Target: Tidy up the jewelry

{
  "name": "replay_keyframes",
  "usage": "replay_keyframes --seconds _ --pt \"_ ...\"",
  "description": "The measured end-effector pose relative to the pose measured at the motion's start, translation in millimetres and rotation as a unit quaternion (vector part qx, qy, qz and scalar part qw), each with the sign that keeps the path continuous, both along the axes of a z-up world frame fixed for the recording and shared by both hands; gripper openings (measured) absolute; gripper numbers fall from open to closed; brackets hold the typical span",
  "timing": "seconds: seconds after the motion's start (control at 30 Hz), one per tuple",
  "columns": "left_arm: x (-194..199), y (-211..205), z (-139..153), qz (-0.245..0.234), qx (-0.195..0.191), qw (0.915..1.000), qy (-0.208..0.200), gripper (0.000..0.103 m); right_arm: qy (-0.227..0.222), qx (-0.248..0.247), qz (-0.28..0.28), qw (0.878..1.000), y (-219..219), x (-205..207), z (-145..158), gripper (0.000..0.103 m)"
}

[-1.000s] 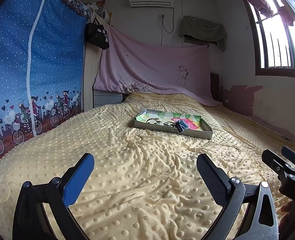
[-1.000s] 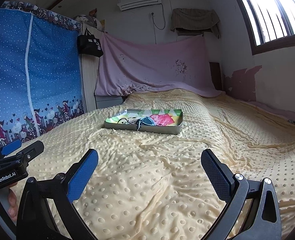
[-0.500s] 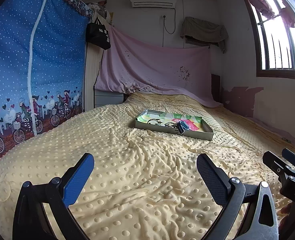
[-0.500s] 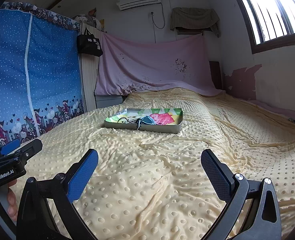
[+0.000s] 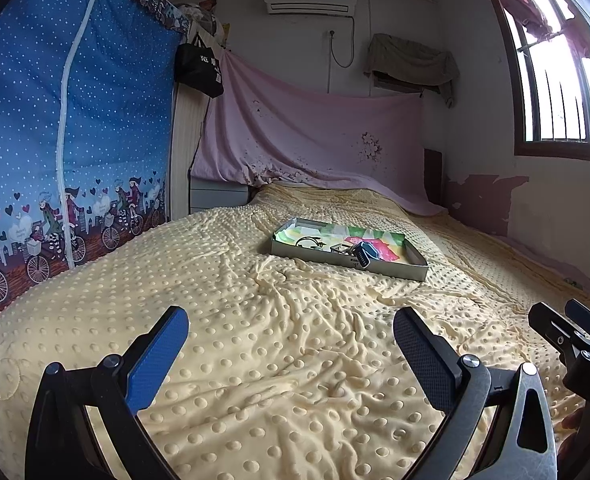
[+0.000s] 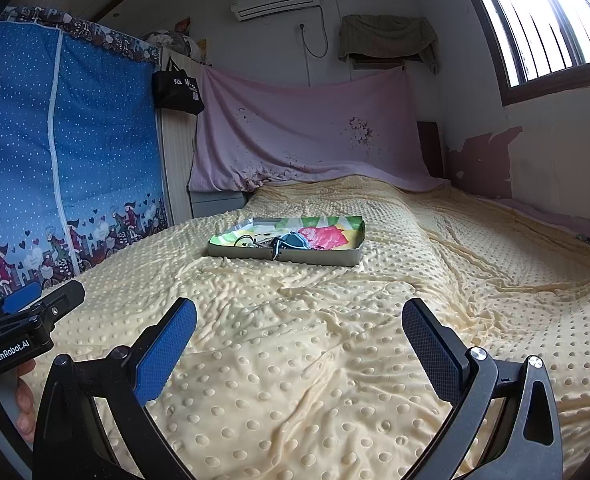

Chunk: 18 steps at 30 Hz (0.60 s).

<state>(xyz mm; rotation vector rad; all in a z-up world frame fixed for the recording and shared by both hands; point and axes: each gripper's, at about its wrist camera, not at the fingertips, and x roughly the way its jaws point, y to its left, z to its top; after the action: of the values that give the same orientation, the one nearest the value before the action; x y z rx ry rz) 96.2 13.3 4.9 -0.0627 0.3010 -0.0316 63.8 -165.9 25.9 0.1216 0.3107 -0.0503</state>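
Tray barely shifted in view | left claw, right claw wide, empty | tray's jewelry indistinct

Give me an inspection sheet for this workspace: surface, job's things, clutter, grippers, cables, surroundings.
Surface: bed under a yellow dotted blanket, wrinkled ahead of the grippers.
Job's things: shallow tray with a colourful lining, lying flat mid-bed; small jewelry pieces and a dark blue item inside, too small to identify.
Clutter: nothing seen on the blanket around the tray.
Grippers: left gripper open and empty, over the blanket short of the tray; right gripper likewise.
Cables: a power cord hangs below the air conditioner.
Surroundings: blue fabric wardrobe, black bag, pink sheet on the wall, barred window.
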Motion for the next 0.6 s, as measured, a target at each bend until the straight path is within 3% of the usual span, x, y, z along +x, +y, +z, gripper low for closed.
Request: replay_keyframes --seconds 0.6 --pt "0.2 -0.6 -0.2 0.001 -0.001 1.0 0.0 0.103 0.0 0.0 0.001 1.0 0.7 -0.7 -0.1 0.101"
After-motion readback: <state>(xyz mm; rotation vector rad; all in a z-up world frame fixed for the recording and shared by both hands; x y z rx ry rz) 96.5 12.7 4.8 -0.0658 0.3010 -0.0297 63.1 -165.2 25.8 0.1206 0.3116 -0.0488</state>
